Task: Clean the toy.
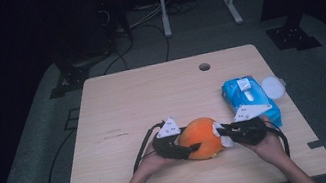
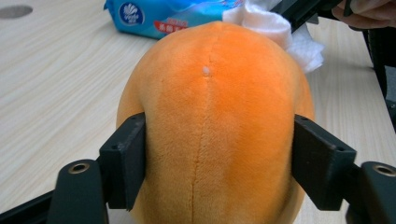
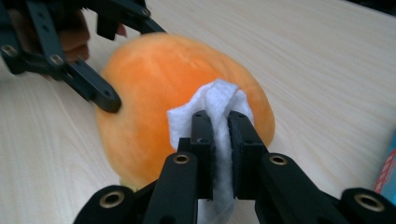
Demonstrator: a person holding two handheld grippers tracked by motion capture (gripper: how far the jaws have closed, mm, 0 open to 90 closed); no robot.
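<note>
An orange plush toy lies near the table's front edge. My left gripper is shut on it from the left; in the left gripper view both pads press into the sides of the plush. My right gripper comes in from the right, shut on a folded white wipe. The wipe rests against the plush on its upper right side. In the right gripper view my right gripper pinches the wipe tightly, and my left gripper straddles the toy's far end.
A blue pack of wet wipes lies at the right of the wooden table, with a round white lid beside it. A cable hole sits near the far edge. Beyond the table stand dark equipment and a white frame.
</note>
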